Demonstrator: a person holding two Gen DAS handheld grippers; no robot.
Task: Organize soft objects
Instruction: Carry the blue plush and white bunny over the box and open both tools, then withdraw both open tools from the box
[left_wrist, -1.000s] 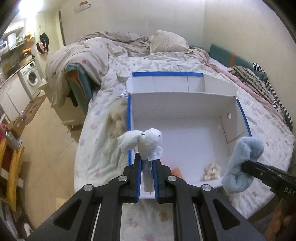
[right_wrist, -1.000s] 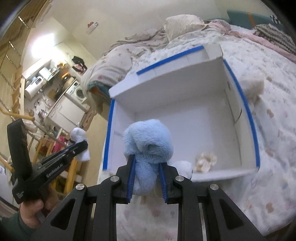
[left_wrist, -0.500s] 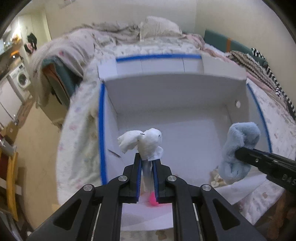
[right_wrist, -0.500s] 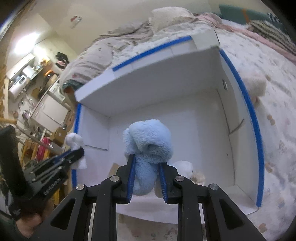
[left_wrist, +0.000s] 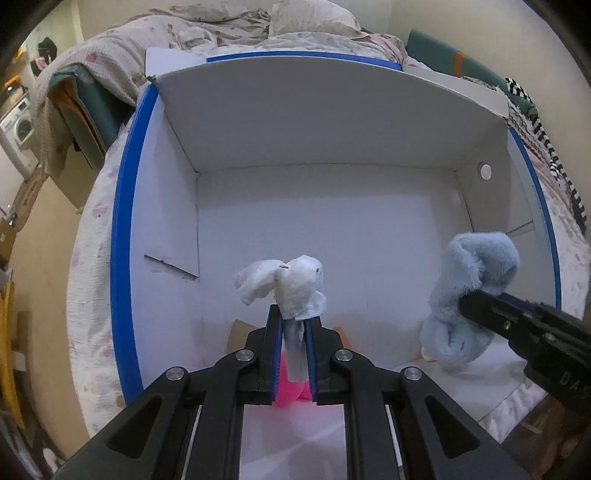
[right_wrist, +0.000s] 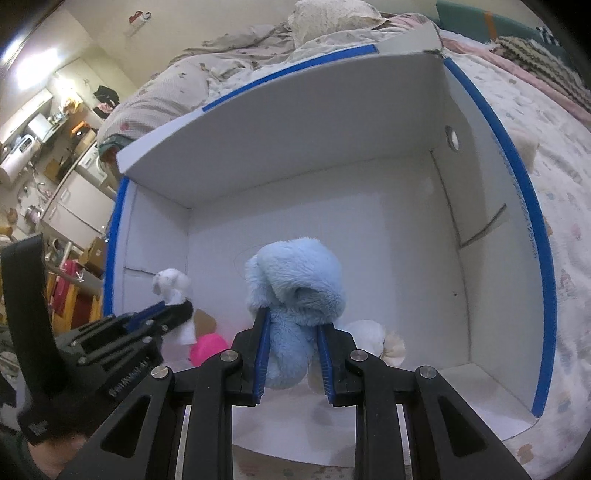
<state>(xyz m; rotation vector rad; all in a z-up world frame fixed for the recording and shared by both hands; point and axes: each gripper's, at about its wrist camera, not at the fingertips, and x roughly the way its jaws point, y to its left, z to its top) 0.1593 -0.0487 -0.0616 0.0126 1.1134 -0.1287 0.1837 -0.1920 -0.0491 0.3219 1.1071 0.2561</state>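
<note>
My left gripper (left_wrist: 294, 321) is shut on a small white plush toy (left_wrist: 284, 284), held over the near left part of a white box with blue-taped rims (left_wrist: 125, 229). In the right wrist view that same left gripper (right_wrist: 181, 308) and white toy (right_wrist: 170, 283) show at the left. My right gripper (right_wrist: 291, 325) is shut on a fluffy light-blue plush (right_wrist: 295, 280), also inside the box (right_wrist: 532, 206); from the left wrist view the blue plush (left_wrist: 469, 291) hangs at the right. On the box floor lie a pink object (right_wrist: 207, 347), a white plush (right_wrist: 365, 334) and a cream plush (right_wrist: 393, 347).
The box sits on a bed with a patterned white sheet (right_wrist: 569, 177). Rumpled duvet and pillows (left_wrist: 229, 26) lie behind it. A brown cardboard scrap (left_wrist: 238, 334) lies on the box floor. A washing machine (left_wrist: 16, 127) and kitchen furniture stand far left.
Both grippers have come down and forward from above the box's near edge into the box, still holding their toys. The box now fills both views and the pink object has come into sight.
</note>
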